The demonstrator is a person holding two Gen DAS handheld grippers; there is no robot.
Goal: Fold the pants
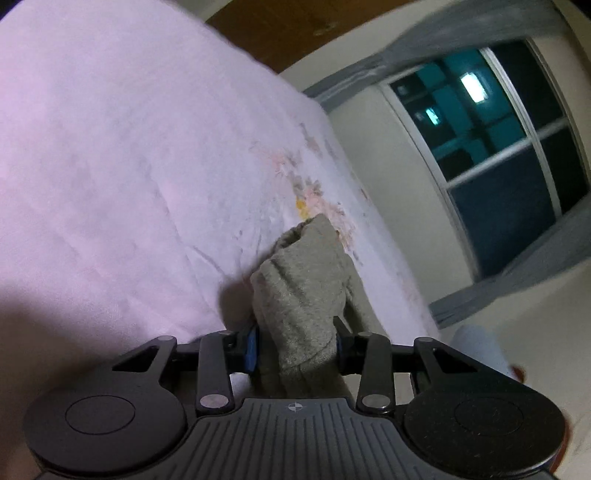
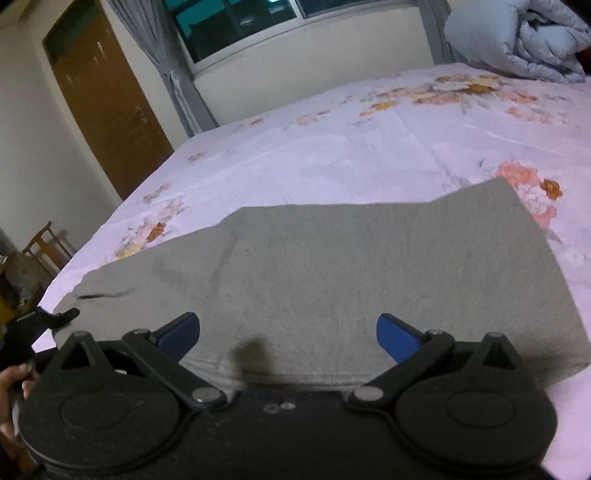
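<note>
Grey pants (image 2: 332, 266) lie flat on a pale floral bed sheet (image 2: 332, 155), reaching from the near edge toward the middle of the bed. In the left wrist view a bunched fold of the pants (image 1: 303, 280) rises between the blue pads, and my left gripper (image 1: 295, 343) is shut on it, just above the sheet (image 1: 110, 166). My right gripper (image 2: 288, 332) hovers over the near edge of the pants, its blue fingers (image 2: 395, 338) spread wide with only flat cloth beneath them. A dark gripper part (image 2: 40, 325) shows at the left corner of the pants.
A rolled grey-blue duvet (image 2: 517, 40) sits at the far right of the bed. Beyond the bed are a window (image 2: 240, 26) with grey curtains, a brown door (image 2: 107, 110) and a wooden chair (image 2: 40, 247). A hand (image 2: 11, 380) shows at the lower left.
</note>
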